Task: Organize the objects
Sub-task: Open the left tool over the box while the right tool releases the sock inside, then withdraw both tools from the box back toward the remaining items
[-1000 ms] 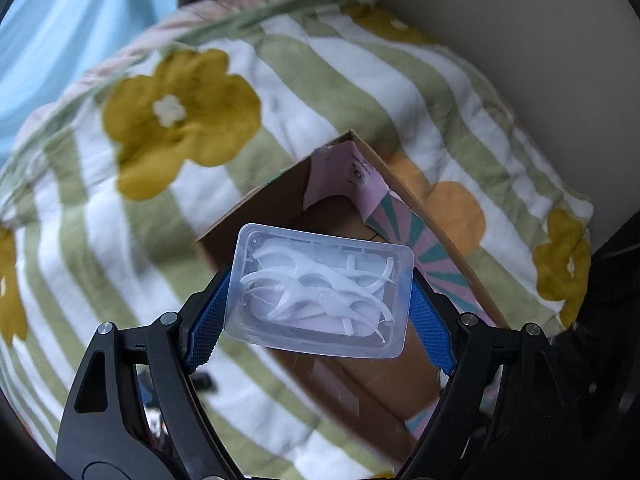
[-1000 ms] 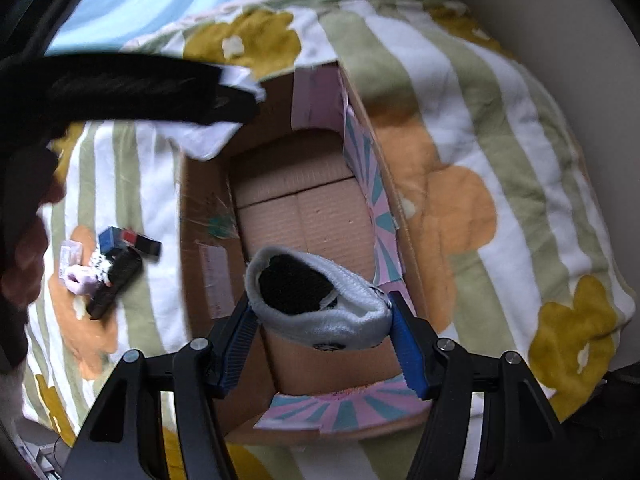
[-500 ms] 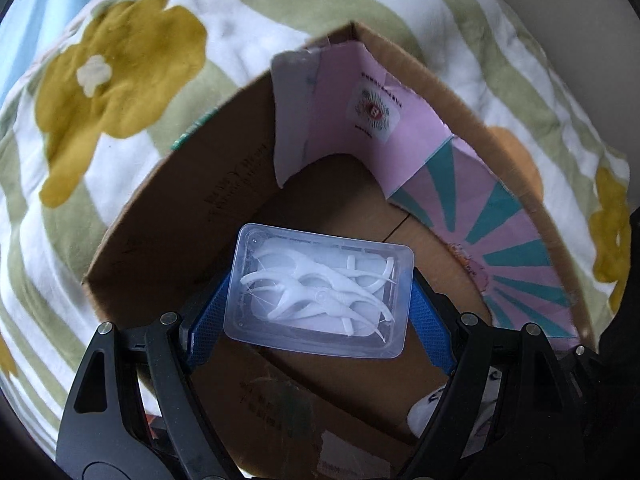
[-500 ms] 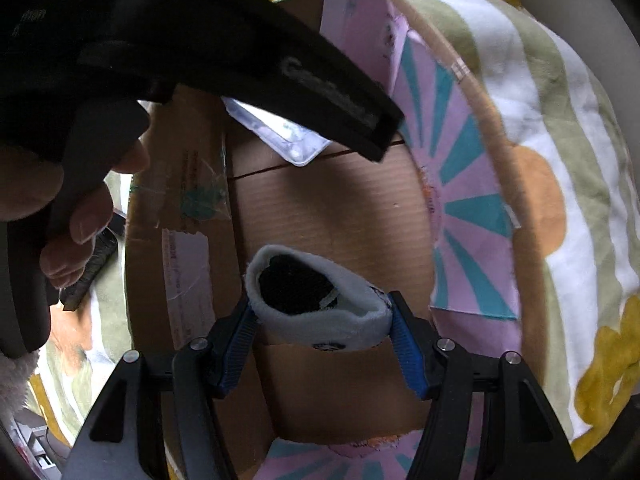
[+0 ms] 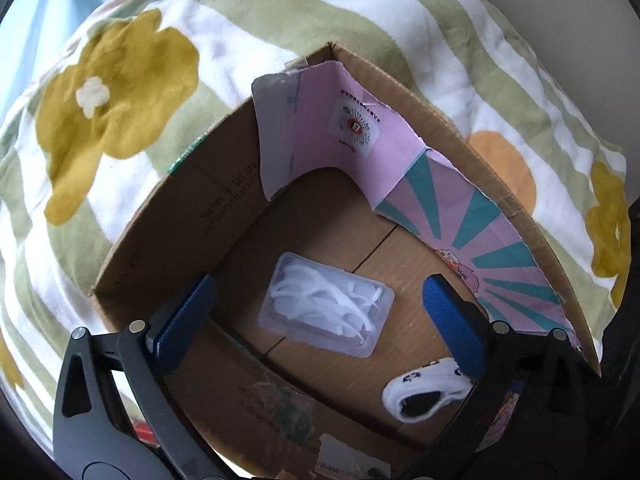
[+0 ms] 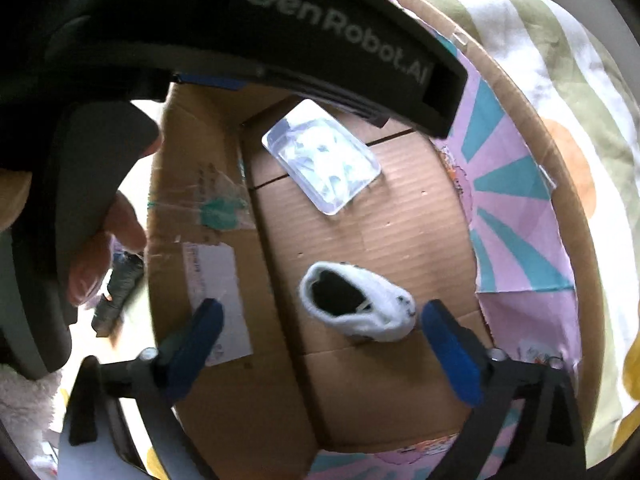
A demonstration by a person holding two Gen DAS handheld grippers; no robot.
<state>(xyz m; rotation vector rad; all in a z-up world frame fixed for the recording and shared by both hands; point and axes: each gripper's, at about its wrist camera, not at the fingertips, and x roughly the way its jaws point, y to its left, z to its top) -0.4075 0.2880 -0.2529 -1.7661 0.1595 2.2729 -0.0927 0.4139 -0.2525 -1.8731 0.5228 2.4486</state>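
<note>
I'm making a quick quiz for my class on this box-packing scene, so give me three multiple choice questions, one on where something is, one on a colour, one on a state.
1. Where does the clear case of floss picks lie?
A. on the cardboard box floor
B. on the quilt
C. between the gripper pads

2. What colour are the pads of the left gripper?
A. red
B. blue
C. yellow

3. How is the right gripper now?
A. shut on the white sock
B. open, holding nothing
C. shut on the case

Answers:
1 A, the case rests flat on the box floor.
2 B, both pads show blue.
3 B, its jaws have just been opening and the sock lies free on the floor.
</note>
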